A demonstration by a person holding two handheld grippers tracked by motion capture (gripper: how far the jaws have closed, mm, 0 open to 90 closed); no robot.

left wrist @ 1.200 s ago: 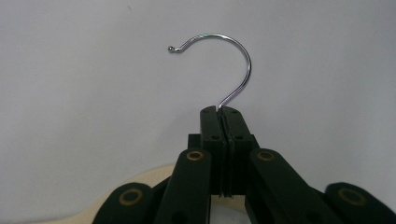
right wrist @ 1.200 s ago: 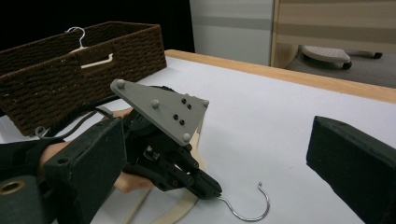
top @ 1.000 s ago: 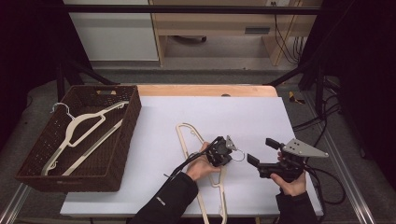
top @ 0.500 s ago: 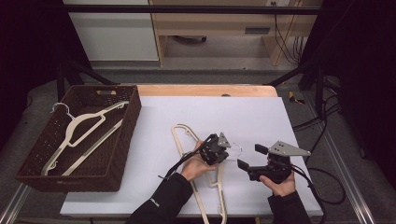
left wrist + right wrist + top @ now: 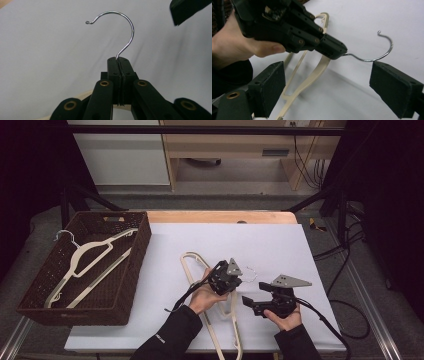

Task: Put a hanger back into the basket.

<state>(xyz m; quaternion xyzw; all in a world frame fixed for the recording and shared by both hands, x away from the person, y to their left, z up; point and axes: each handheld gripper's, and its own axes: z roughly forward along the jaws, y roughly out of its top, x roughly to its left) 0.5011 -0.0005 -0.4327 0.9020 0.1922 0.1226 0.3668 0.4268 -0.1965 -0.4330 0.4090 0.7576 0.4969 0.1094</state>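
A cream hanger [image 5: 188,262] lies on the white table, its hook end raised. My left gripper [image 5: 234,279] is shut on the neck of its metal hook [image 5: 251,270], which curls up out of the closed jaws [image 5: 119,61] against the table. My right gripper [image 5: 255,295] sits just right of it, low over the table. Its jaws have just been closing but stand open [image 5: 327,64]. The hanger's arm [image 5: 312,80], the left gripper's tip [image 5: 335,51] and the hook [image 5: 387,53] lie beyond the gap, and neither pad touches them.
A brown wicker basket [image 5: 136,265] at the table's left holds two more cream hangers [image 5: 90,252]. A wooden strip [image 5: 220,216] runs along the far edge. Cables [image 5: 345,270] trail off the right side.
My right gripper has come down and moved left toward the left gripper. My left gripper has drawn the hanger a little to the left with its hook end lifted.
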